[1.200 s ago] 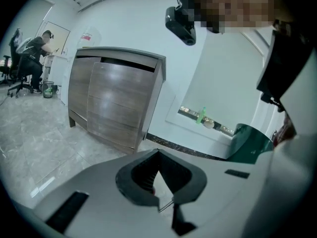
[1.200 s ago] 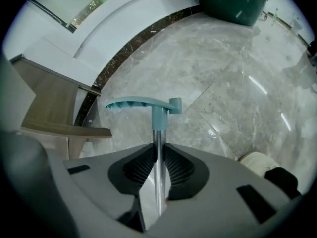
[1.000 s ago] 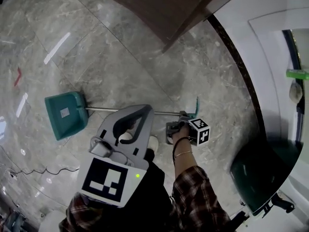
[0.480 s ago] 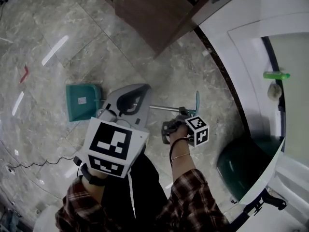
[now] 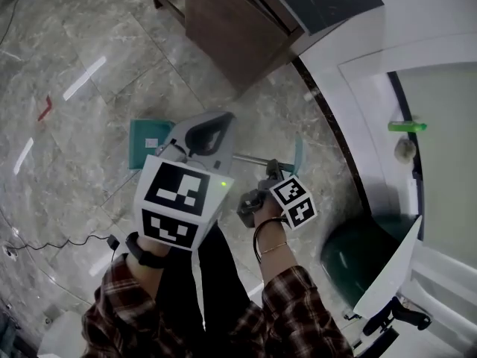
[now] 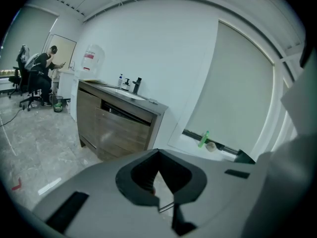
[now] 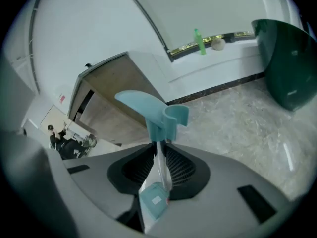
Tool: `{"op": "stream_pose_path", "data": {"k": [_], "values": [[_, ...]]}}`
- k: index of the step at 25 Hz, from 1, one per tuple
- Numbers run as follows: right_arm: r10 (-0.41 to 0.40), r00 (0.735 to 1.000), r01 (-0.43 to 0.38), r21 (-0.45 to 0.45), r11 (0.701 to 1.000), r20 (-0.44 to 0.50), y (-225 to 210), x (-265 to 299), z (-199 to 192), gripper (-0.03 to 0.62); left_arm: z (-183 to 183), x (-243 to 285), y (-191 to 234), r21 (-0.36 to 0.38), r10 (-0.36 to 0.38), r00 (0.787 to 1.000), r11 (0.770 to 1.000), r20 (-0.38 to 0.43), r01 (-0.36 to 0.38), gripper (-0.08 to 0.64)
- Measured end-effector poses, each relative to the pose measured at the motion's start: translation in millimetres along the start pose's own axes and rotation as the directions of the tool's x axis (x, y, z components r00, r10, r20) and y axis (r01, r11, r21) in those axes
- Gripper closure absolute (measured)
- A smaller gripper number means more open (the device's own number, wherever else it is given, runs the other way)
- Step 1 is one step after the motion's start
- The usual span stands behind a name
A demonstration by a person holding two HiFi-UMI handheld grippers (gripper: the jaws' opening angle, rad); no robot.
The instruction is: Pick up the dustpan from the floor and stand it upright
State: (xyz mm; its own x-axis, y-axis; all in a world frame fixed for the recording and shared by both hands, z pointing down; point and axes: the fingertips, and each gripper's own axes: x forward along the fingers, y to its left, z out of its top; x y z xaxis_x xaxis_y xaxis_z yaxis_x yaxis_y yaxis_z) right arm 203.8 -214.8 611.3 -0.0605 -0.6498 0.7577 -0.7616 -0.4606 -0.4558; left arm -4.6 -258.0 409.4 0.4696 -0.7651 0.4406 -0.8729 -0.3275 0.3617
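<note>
With my right gripper [image 7: 159,146] jaws clamped on the dustpan [image 5: 147,144] handle below its teal grip, pan low by the floor [image 5: 82,118], and left gripper [image 6: 158,150] jaws together and empty, I'd tip the handle up slowly to stop the pan swinging.

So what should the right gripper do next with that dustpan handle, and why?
Probably raise the teal grip so the metal pole tips upright over the teal pan. The right gripper is clamped on the metal pole just below the teal grip, yet the pole lies slanted, with the teal pan low near the floor. The left gripper is shut and empty.
</note>
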Motion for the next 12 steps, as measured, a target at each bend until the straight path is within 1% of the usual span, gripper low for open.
{"op": "stream_pose_path", "data": {"k": [3, 5, 9, 12], "values": [[0.042, 0.999, -0.044, -0.096, 0.994, -0.026, 32, -10, -13, 0.508, 13, -17, 8, -0.011, 0.032, 0.999, 0.999, 0.022, -0.032, 0.560], [0.070, 0.997, -0.076, -0.160, 0.984, -0.041, 55, -15, -21, 0.508, 20, -28, 16, -0.014, 0.057, 0.998, 0.998, 0.034, -0.056, 0.560], [0.120, 0.990, -0.138, -0.301, 0.944, -0.080, 100, -26, -45, 0.505, 27, -56, 36, -0.039, 0.115, 0.992, 0.993, 0.058, -0.113, 0.560], [0.142, 0.984, -0.172, -0.372, 0.912, -0.106, 125, -36, -64, 0.505, 23, -79, 50, -0.064, 0.163, 0.984, 0.985, 0.066, -0.159, 0.560]]}}
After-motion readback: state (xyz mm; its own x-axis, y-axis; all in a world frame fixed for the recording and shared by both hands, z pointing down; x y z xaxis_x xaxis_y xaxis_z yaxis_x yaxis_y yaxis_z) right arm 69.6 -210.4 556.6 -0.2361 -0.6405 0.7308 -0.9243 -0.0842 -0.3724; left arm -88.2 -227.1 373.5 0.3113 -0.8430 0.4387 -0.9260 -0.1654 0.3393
